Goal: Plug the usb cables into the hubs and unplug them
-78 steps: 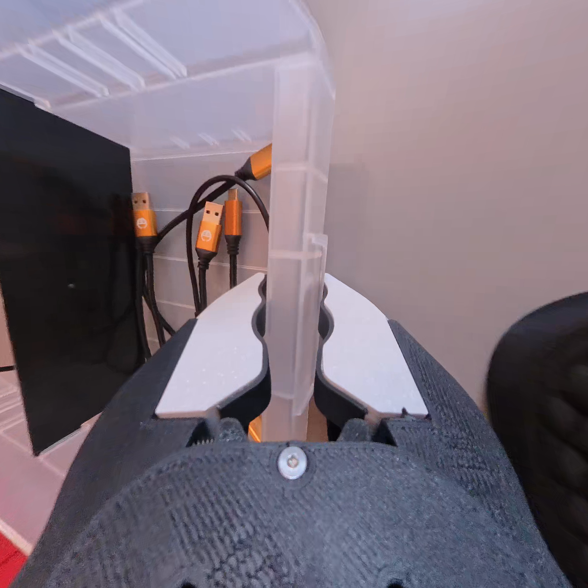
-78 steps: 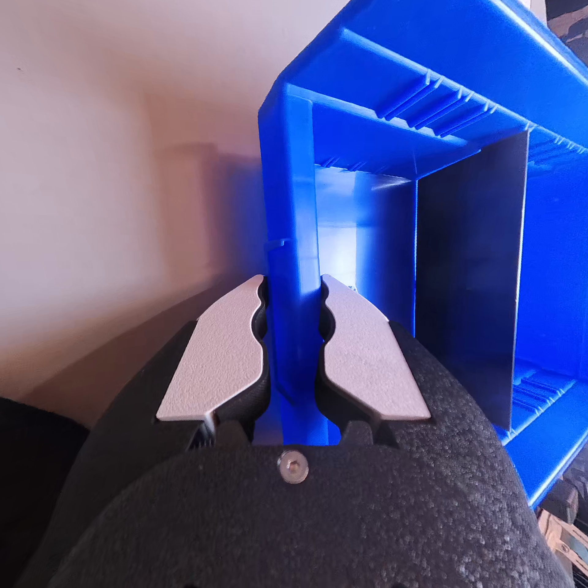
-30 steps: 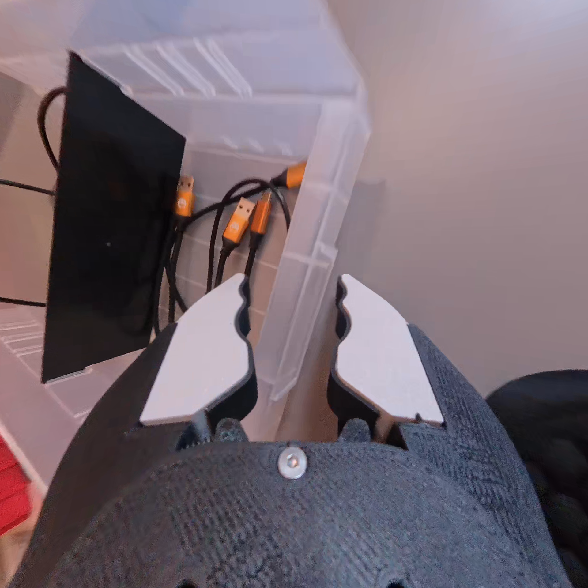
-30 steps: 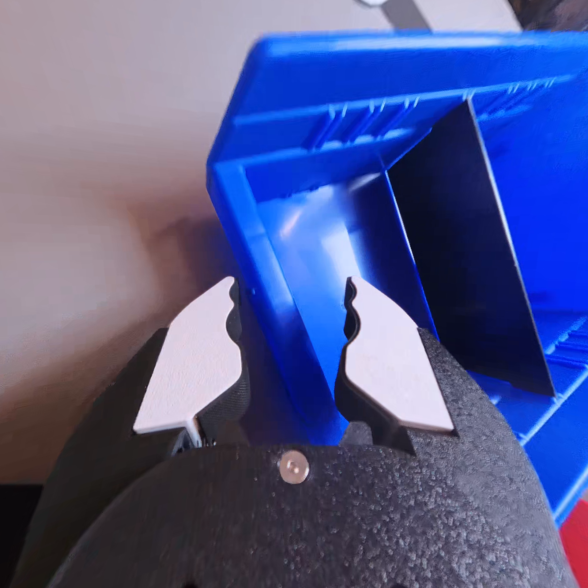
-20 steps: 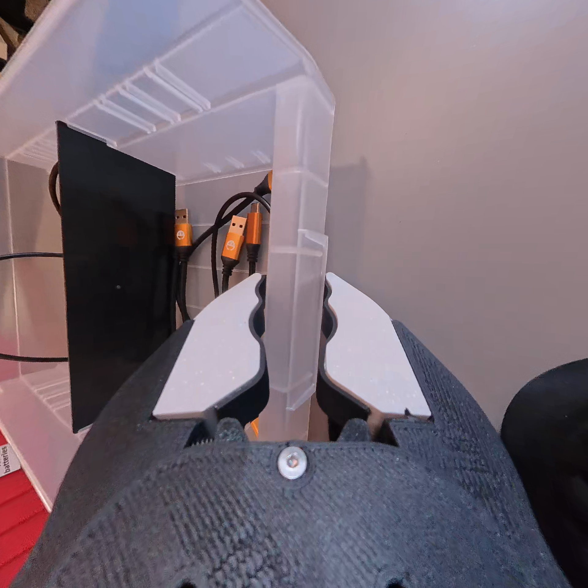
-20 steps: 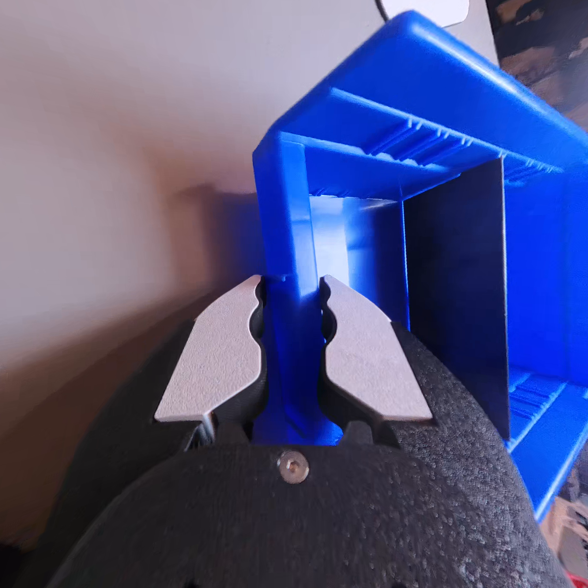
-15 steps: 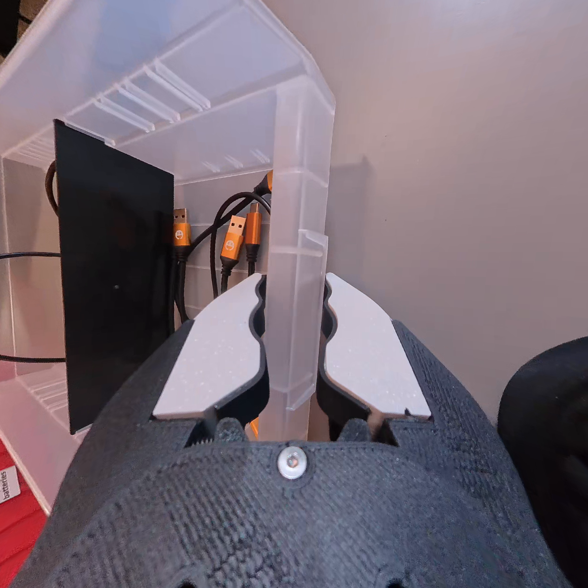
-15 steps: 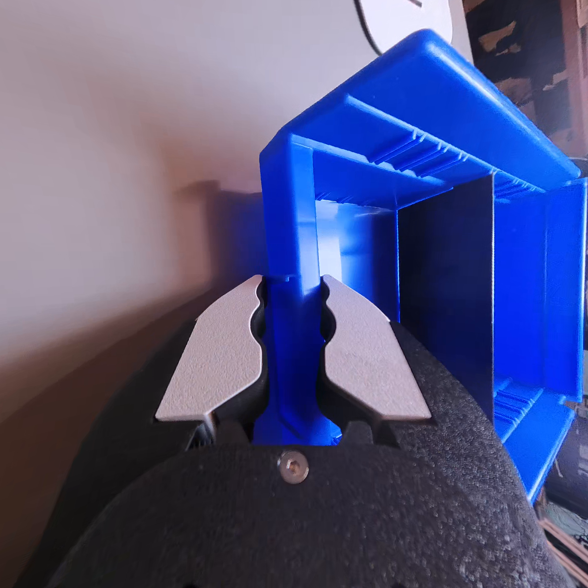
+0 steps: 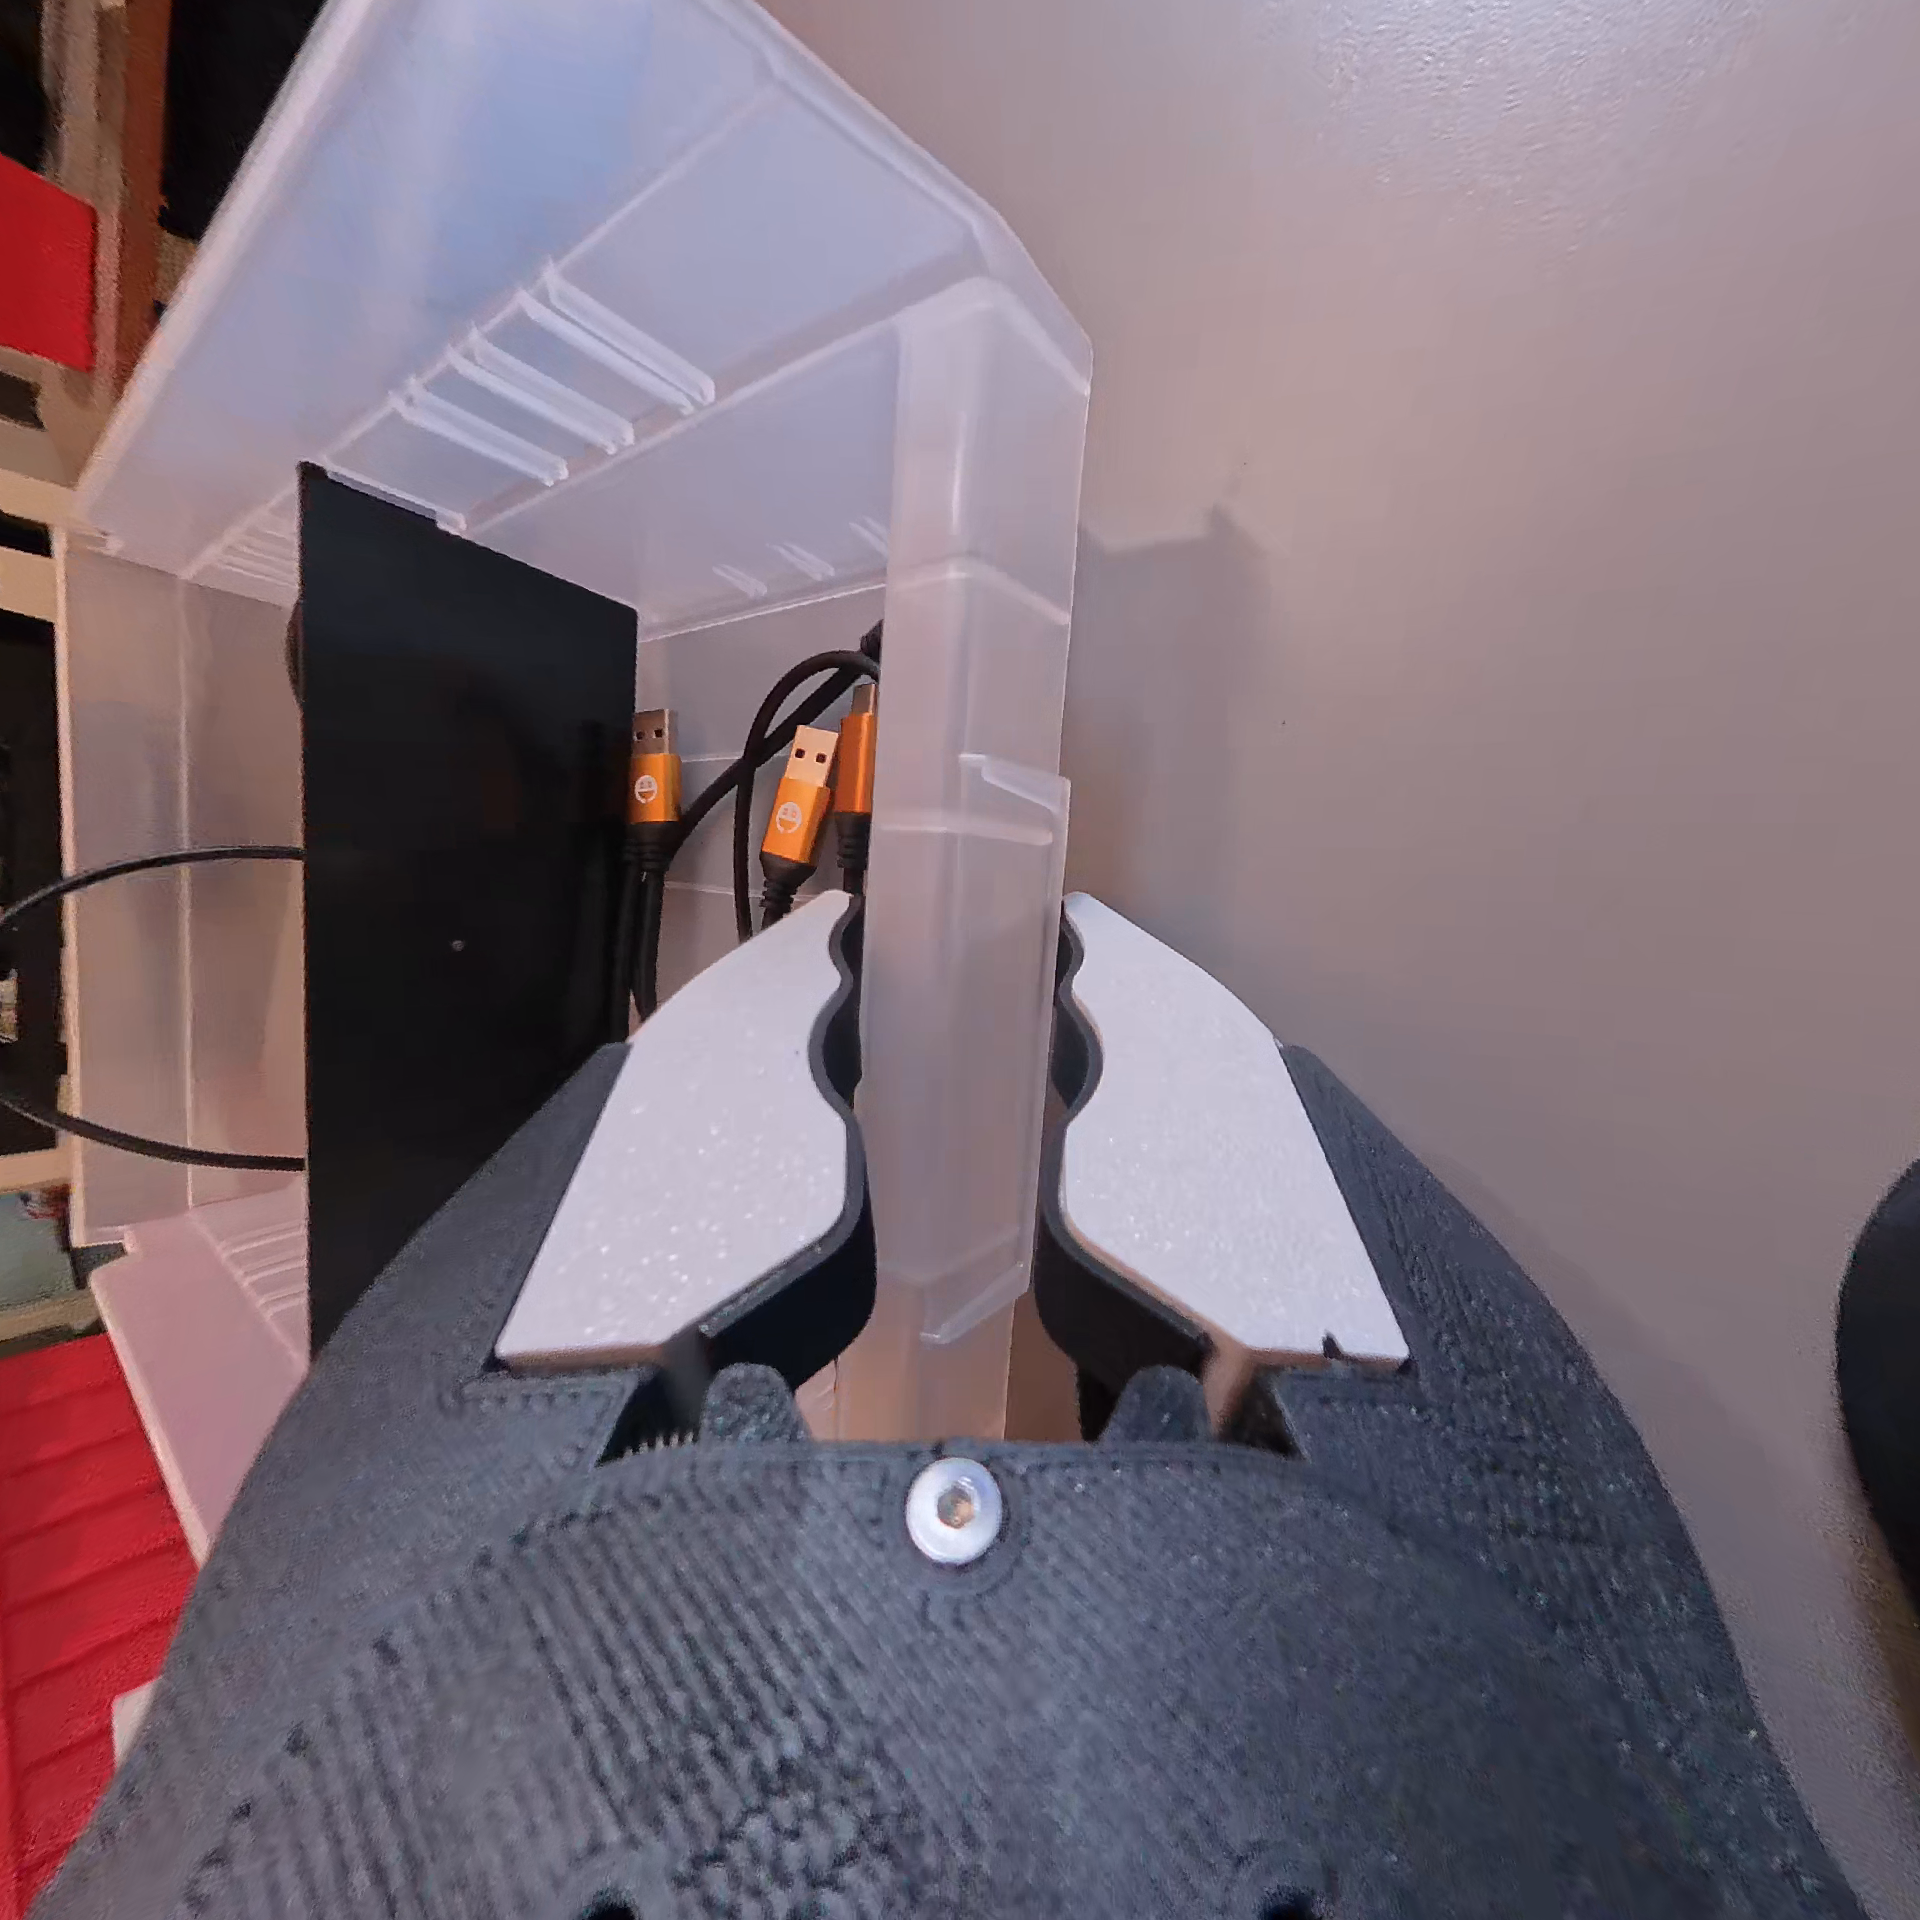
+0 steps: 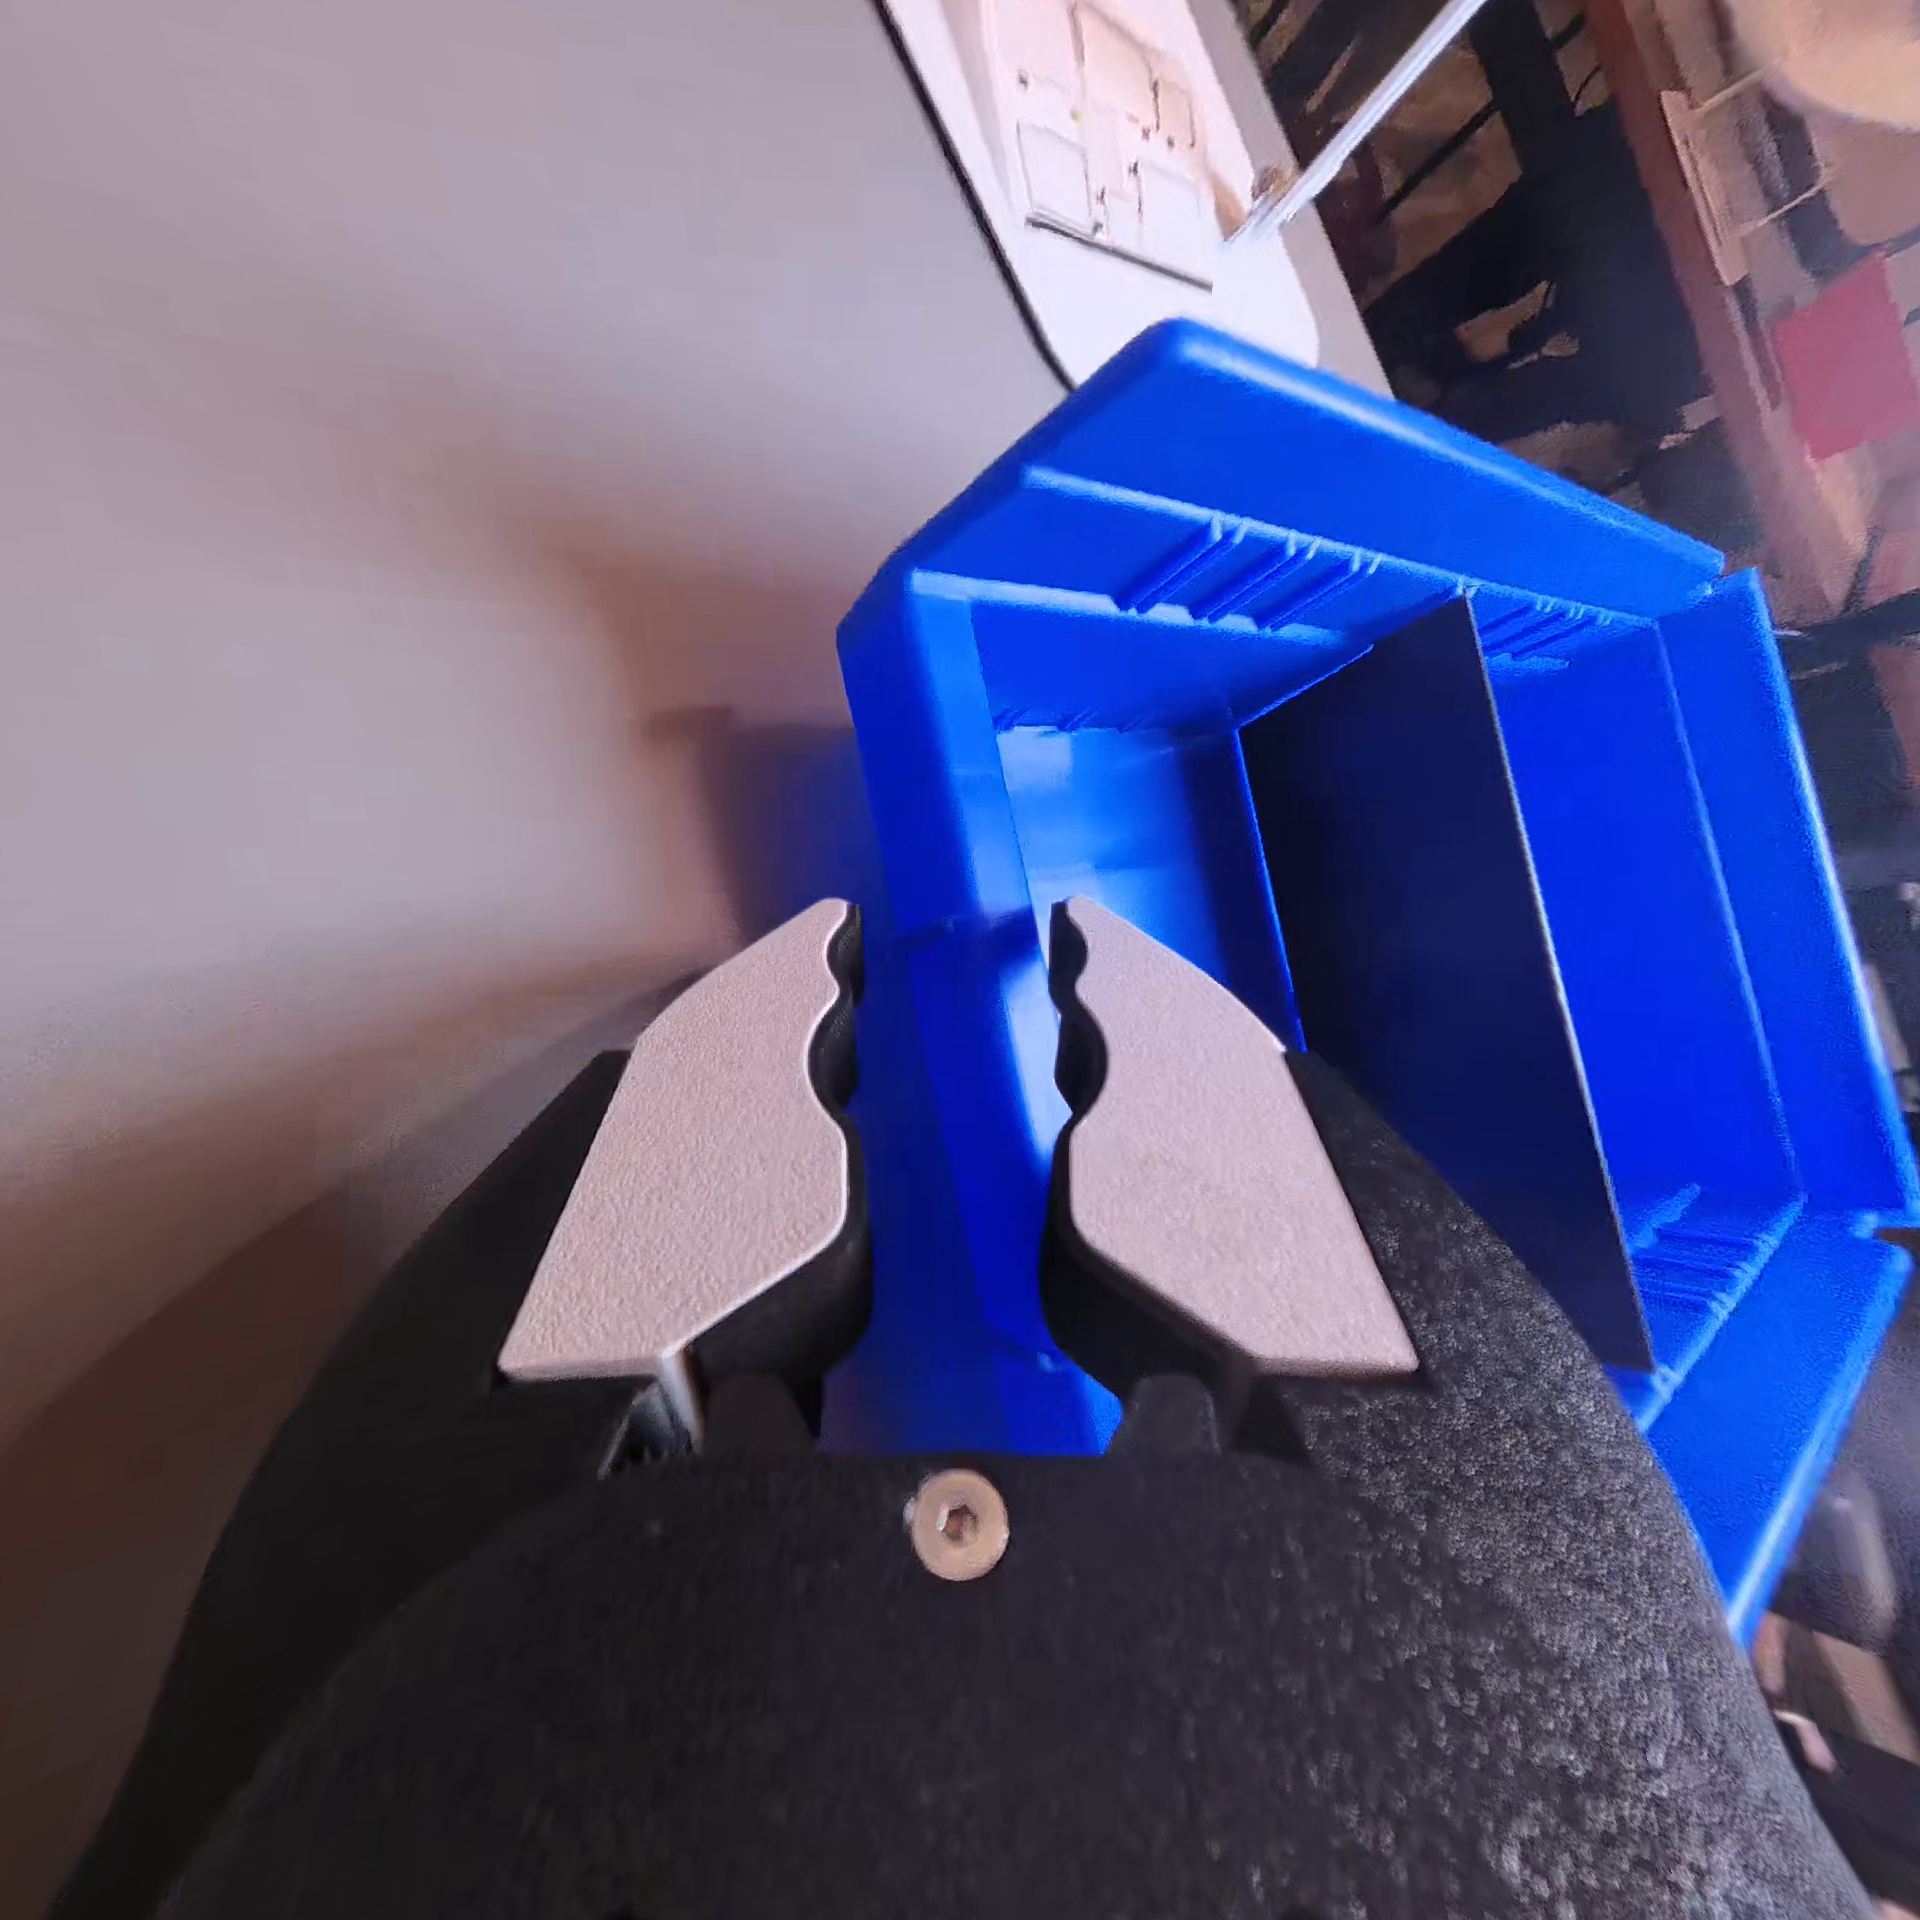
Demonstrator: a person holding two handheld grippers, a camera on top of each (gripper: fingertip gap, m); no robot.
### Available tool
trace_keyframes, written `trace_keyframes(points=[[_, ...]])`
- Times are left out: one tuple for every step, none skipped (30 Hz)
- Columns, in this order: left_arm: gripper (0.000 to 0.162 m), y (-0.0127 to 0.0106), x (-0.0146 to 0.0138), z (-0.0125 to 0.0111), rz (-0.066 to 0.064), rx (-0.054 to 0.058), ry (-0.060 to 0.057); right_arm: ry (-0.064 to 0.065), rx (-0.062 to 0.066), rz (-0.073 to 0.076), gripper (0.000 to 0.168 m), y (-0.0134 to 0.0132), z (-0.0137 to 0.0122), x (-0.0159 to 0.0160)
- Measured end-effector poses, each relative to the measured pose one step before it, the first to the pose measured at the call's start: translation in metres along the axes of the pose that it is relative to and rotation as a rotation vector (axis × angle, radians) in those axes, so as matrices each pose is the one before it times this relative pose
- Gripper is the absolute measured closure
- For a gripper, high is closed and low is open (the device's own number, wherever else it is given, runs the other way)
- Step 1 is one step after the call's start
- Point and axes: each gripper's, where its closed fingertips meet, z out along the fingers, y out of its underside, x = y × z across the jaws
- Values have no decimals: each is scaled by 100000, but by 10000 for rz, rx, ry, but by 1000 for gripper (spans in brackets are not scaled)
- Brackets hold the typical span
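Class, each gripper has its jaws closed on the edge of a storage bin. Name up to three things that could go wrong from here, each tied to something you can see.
1. The left gripper pinches only the clear bin wall; it could slip or flex.
2. The loose orange USB cables inside could slide or tangle if the bin tips.
3. The right gripper grips the blue bin at one corner; its black divider might shift.
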Motion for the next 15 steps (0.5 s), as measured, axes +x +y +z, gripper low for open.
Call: trace_keyframes(points=[[128,-92,-132,83,150,117,-124,52,131,348,133,-386,-461,-12],[128,-53,-109,38,132,100,-132,123,32,263,133,-271,-451,0],[128,-16,-86,2,67,58,-126,162,21,263,133,-246,-476,-16],[128,-11,-24,-27,-53,19,-107,146,46,309,133,-254,-484,-64],[128,-8,-25,-40,-157,14,-79,44,126,344,133,-349,-490,-190],[127,-86,61,-62,-264,62,36,-48,253,396,133,-527,-495,-288],[125,-484,45,-218,-375,330,101,-70,276,468,133,-573,-461,-298],[124,-742,-51,-374,-428,455,100,-49,178,452,133,-436,-382,-260],[123,-595,-53,-384,-368,322,100,35,72,338,133,-230,-326,-159],[121,-488,-123,-336,-282,250,-3,166,15,217,133,-72,-318,2],[122,-658,-222,-332,-257,376,-106,271,-55,158,134,89,-289,140],[125,-929,-279,-388,-303,534,-131,272,-110,129,134,207,-253,151],[127,-926,-372,-406,-372,495,-125,203,-74,100,134,200,-239,70],[126,-854,-444,-400,-401,428,-137,152,-10,89,134,140,-233,11],[126,-749,-465,-371,-436,384,-142,103,15,77,134,119,-223,-23]])
